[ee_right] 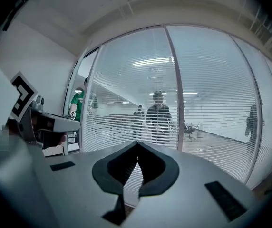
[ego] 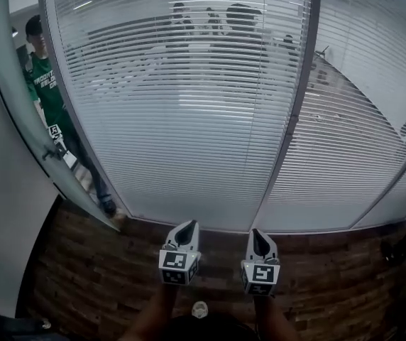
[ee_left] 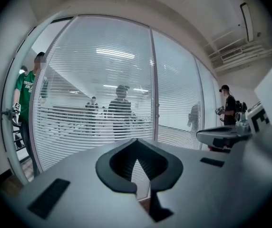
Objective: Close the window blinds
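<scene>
Left tool [ego: 187, 225] and right tool [ego: 256, 232] are shut and empty, near the blinds [ego: 189, 119]; a person [ego: 47, 84] stands far left.

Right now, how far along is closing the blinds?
Done: nothing. The blinds have open slats, and people show through. In hand: nothing. The left gripper and right gripper hang short of them, jaws together, empty. Left: find the control, not visible here, and shut the slats.

Left gripper [ee_left: 137, 141] jaws together, empty; slatted blinds [ee_left: 98, 80] ahead; person [ee_left: 26, 91] in green at left
</scene>
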A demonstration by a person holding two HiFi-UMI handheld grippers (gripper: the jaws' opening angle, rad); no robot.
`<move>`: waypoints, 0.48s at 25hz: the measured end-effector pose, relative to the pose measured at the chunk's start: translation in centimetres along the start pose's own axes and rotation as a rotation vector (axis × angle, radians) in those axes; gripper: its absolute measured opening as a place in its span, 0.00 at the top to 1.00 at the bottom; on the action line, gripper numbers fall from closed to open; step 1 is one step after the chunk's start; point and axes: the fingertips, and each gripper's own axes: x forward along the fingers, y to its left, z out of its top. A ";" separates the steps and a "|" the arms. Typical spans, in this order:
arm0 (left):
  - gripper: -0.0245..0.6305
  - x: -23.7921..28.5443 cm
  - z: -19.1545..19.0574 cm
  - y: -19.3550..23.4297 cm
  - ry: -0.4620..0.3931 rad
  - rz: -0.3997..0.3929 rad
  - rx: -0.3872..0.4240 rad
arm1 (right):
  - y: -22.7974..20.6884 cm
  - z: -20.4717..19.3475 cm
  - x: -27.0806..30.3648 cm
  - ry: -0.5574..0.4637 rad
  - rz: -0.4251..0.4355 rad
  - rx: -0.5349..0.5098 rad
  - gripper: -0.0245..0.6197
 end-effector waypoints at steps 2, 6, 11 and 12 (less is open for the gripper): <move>0.97 0.8 0.4 0.8 -0.002 -0.003 -0.004 | 0.0 0.3 0.9 0.005 -0.012 0.001 0.96; 0.97 2.3 0.5 1.9 -0.012 -0.028 0.006 | 0.8 0.4 2.7 -0.006 -0.021 -0.007 0.96; 0.97 4.1 -0.2 3.1 0.012 -0.076 0.009 | 1.3 0.2 4.5 -0.030 -0.050 0.025 0.96; 0.97 4.4 0.1 3.4 0.016 -0.077 0.002 | 1.4 0.4 4.7 -0.020 -0.052 0.030 0.96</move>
